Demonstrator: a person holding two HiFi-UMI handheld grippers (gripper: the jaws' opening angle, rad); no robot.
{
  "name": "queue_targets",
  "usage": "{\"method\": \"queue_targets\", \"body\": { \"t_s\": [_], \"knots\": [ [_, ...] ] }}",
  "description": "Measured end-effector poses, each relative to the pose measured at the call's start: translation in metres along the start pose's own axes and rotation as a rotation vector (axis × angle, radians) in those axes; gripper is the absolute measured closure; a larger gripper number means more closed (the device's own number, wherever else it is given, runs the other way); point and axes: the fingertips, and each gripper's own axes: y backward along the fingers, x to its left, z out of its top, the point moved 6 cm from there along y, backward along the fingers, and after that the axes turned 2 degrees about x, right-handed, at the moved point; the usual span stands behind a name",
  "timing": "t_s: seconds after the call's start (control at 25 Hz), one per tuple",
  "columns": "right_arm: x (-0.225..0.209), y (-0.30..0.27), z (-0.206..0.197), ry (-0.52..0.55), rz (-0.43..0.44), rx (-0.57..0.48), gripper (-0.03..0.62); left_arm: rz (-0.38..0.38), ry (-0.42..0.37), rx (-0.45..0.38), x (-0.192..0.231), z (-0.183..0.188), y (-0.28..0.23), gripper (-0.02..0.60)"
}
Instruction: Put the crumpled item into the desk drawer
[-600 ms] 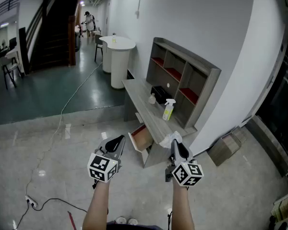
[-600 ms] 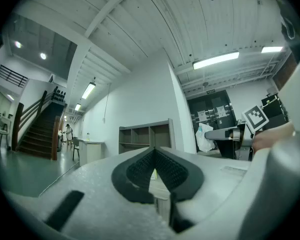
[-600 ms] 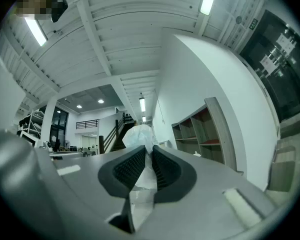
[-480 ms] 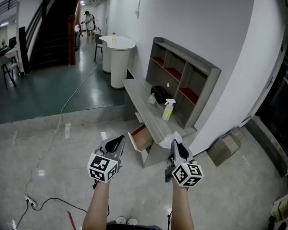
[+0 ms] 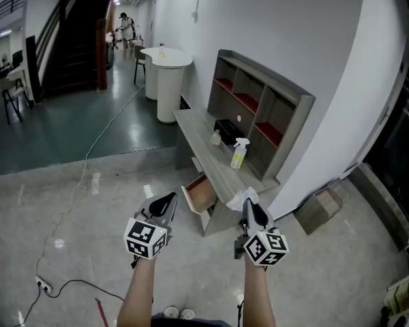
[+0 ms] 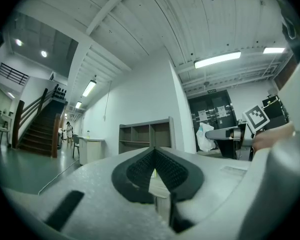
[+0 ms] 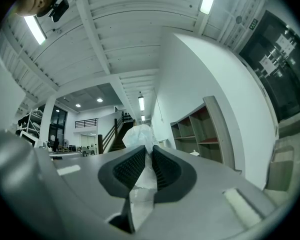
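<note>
The crumpled white item sticks out of my right gripper, which is shut on it; in the right gripper view the crumpled white item is pinched between the dark pads and bulges past the tips. My left gripper is held level beside it, shut and empty, its pads meeting at the tip. Both grippers hover above the floor, short of the desk. The desk drawer is pulled open, between and just beyond the two grippers.
On the desk stand a spray bottle, a black box and a grey shelf unit. A round white table stands further back. A cardboard box sits by the wall at right; a cable crosses the floor at left.
The head view has shifted very slightly. Both grippers keep the same pose, and the right one still holds the crumpled item.
</note>
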Motion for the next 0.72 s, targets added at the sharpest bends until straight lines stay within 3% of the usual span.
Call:
{"method": "queue_targets", "body": {
  "t_s": [0.72],
  "knots": [
    [-0.035, -0.033, -0.026, -0.034, 0.056, 0.019, 0.533, 0.119, -0.011, 0.064, 0.005, -0.029, 0.001, 0.58]
  ]
}}
